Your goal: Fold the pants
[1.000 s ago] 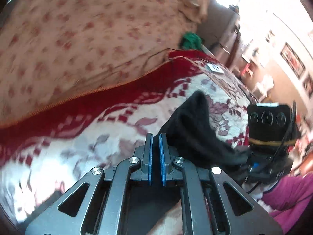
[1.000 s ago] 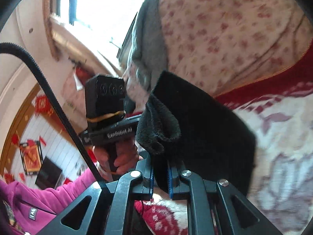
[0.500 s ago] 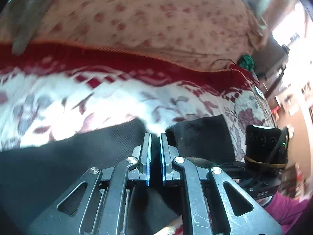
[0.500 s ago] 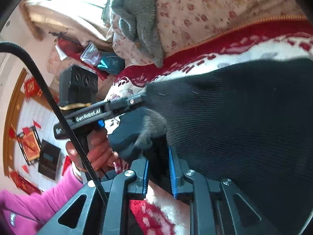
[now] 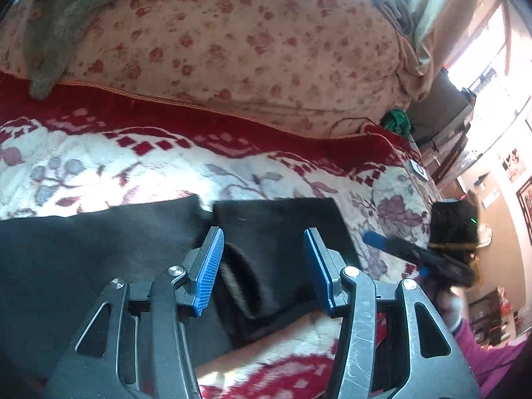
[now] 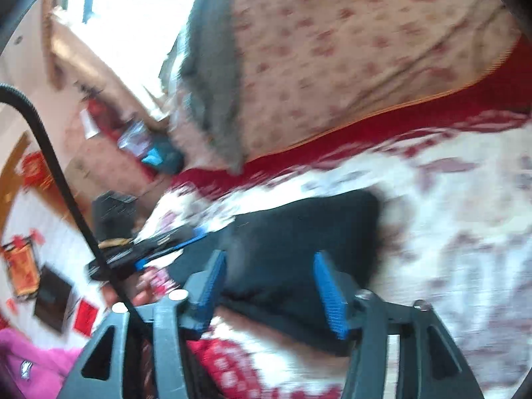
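Note:
The black pants [image 5: 99,249] lie flat on a red and white floral blanket [image 5: 133,169] on the bed. Their folded end [image 5: 282,229] lies just beyond my left gripper [image 5: 262,266], which is open and holds nothing, its blue pads either side of the cloth. In the right wrist view the same black pants [image 6: 299,232] lie under my right gripper [image 6: 272,286], which is also open and empty. The right gripper [image 5: 415,252] shows at the right of the left wrist view, and the left gripper [image 6: 173,242] shows at the left of the blurred right wrist view.
A rose-print quilt [image 5: 232,40] is piled behind the blanket, with a grey cloth [image 5: 50,40] draped over it. A green bundle [image 5: 395,121] and a small white device [image 5: 417,168] sit at the bed's far right. My pink sleeve [image 6: 40,365] shows low left.
Both grippers have opened and let go of the black pants, which now lie flat on the blanket. A second ago both held the cloth up off the bed.

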Available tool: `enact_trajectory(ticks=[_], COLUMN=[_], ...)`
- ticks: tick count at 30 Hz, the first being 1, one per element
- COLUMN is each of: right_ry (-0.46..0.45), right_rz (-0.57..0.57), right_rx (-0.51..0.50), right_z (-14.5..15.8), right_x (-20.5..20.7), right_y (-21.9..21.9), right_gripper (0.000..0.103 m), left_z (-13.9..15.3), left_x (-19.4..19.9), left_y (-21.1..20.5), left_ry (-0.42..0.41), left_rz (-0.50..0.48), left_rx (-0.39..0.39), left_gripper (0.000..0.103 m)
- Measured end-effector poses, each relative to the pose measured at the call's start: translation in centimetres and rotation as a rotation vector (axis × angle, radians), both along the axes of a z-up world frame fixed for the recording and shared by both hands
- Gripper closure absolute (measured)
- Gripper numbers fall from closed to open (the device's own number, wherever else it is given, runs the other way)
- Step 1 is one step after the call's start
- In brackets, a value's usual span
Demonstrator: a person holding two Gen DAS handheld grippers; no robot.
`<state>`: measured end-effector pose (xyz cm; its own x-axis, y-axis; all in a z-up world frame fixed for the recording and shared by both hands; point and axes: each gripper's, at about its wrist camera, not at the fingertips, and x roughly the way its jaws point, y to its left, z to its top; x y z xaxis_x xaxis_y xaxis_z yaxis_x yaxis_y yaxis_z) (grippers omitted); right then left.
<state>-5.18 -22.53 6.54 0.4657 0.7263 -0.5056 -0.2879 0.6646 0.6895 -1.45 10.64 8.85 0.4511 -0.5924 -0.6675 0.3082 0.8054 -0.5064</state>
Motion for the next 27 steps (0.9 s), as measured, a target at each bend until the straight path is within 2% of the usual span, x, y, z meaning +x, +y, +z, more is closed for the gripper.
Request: enact_trajectory(ticks=[2,5,9,11,12,14,17,18,21,24,27], right_ry=[0.038,0.12,0.185,0.14,0.108,0.081,0.035,0.022,0.047,0.061,0.1], right_rz=[-0.021,-0.027,0.002,0.031,0.044,0.052,0.053,0.052,0.004,-0.043,-0.074], right_rx=[-0.013,-0.006,0.091,0.07,0.015,0.009,-0.004,-0.046,-0.16,-0.174,-0.108], right_z=[-1.0,-3.4,-5.4,-4.9,-4.4,-3.5,-2.2,-1.9,-3.0,-4.8,-5.1], right_x=[0.6,2.0,3.9,3.8,3.7,3.4,2.7,2.5,2.6,2.5,2.1], right_y=[-0.7,-0.9,-0.2,0.7,1.2,1.4,1.4,1.7,2.1,1.2,0.2], right_gripper=[0.046,0.046,0.048,0.068,0.07,0.075,0.076,0.076,0.076,0.067,0.066], left_z=[-0.6,-2.0,-4.3,-5.0,-5.1,-5.0,-5.1,-5.5,-6.0,-5.7,-5.8], left_x=[-0.4,-0.4,-0.3,-0.4,-0.5,-0.5,-0.6,-0.7,-1.2,-1.5,-1.6], left_y=[-1.2,-2.5,-2.1,-1.7,-1.5,-1.2,-0.9,-0.8,-0.5,-1.0,-1.0], left_ry=[0.012,0.04,0.121,0.131,0.133,0.146,0.161,0.168,0.154,0.13,0.127], left_rz=[-0.007,0.012,0.082,0.095,0.099,0.115,0.151,0.179,0.195,0.196,0.197], left_rx=[0.002,0.058,0.077,0.061,0.054,0.043,0.06,0.092,0.088,0.128,0.141], left_gripper=[0.054,0.054,0.054,0.054,0.054,0.055,0.056,0.058,0.061,0.061,0.061])
